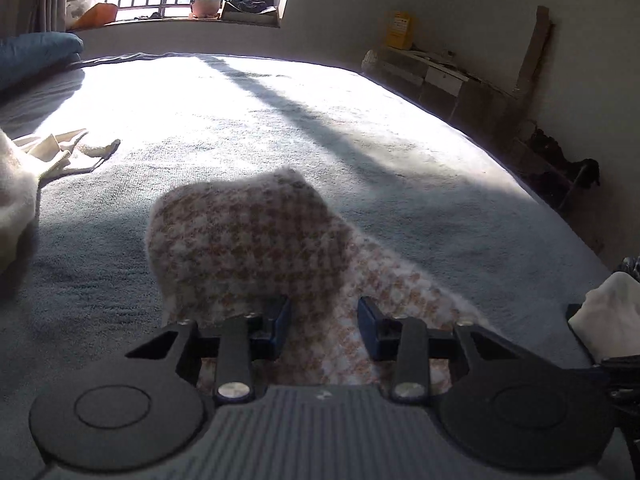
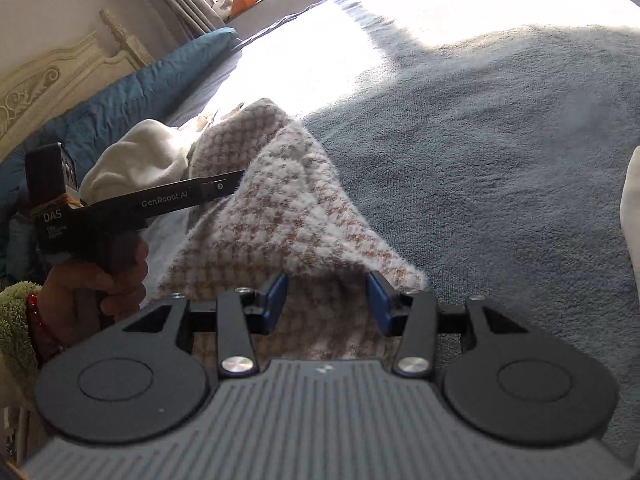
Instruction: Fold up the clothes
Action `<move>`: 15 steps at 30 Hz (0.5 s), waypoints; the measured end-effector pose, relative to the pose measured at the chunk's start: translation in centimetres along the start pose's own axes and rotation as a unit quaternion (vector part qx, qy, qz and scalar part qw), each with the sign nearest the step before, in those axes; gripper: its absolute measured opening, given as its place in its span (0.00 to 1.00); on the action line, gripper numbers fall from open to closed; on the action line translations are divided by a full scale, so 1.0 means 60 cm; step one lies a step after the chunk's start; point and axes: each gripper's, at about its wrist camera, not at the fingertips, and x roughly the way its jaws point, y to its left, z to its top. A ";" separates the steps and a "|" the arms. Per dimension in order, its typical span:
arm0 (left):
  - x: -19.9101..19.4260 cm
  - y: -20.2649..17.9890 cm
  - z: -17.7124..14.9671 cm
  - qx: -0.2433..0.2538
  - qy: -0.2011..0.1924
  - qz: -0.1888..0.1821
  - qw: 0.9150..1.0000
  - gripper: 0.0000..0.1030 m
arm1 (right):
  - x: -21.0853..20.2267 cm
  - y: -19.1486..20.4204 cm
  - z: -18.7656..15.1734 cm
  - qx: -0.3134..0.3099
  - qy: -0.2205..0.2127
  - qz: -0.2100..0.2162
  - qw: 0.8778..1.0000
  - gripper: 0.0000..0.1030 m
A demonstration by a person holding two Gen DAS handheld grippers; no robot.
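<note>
Right gripper and left gripper, jaws wide, holding nothing, over the checked garment on the bed. White clothes beside garment. Garment looks partly doubled; fold stage unclear. Any grasp needs an edge between the jaws.

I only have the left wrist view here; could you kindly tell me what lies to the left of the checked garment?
Observer: A white garment is bunched right beside the checked garment.
Operator: Thank you. What lies beyond it?
Observer: A teal pillow runs along a carved cream headboard.
Operator: And is the right gripper closed on the fabric?
Observer: No, the right gripper is open, with the checked fabric between its jaws.
</note>
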 end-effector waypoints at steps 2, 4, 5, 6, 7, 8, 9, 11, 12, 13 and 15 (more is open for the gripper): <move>0.001 0.001 0.000 -0.005 0.000 0.003 1.000 0.37 | -0.006 -0.005 0.001 -0.004 -0.015 0.001 1.000 0.48; 0.003 0.003 0.002 -0.016 0.001 0.005 1.000 0.36 | -0.003 -0.010 0.003 -0.009 -0.021 0.003 1.000 0.53; 0.005 0.004 0.003 -0.021 0.002 0.006 1.000 0.36 | 0.006 -0.014 0.001 -0.006 -0.017 0.012 1.000 0.55; 0.006 0.005 0.004 -0.022 0.002 0.006 1.000 0.36 | 0.016 -0.018 0.000 -0.003 -0.013 0.023 1.000 0.55; 0.007 0.005 0.004 -0.024 0.003 0.007 1.000 0.35 | 0.021 -0.018 -0.001 0.000 -0.012 0.029 0.999 0.56; 0.007 0.005 0.004 -0.023 0.002 0.007 1.000 0.35 | 0.020 -0.015 0.000 -0.004 -0.012 0.034 0.999 0.57; 0.008 0.006 0.003 -0.023 0.002 0.007 1.000 0.35 | 0.017 -0.009 -0.001 -0.009 -0.009 0.043 0.999 0.57; 0.010 0.005 0.002 -0.022 0.002 0.008 1.000 0.34 | 0.014 -0.006 -0.007 -0.009 -0.001 0.049 0.999 0.56; 0.011 0.005 0.003 -0.021 0.002 0.009 1.000 0.34 | 0.012 -0.007 -0.012 -0.005 0.005 0.053 0.999 0.56; 0.011 0.004 0.003 -0.021 0.002 0.010 1.000 0.34 | 0.013 -0.008 -0.017 -0.001 0.009 0.050 0.999 0.56; 0.013 0.002 0.003 -0.018 0.002 0.012 1.000 0.33 | 0.023 -0.009 -0.023 0.006 0.015 0.041 0.999 0.56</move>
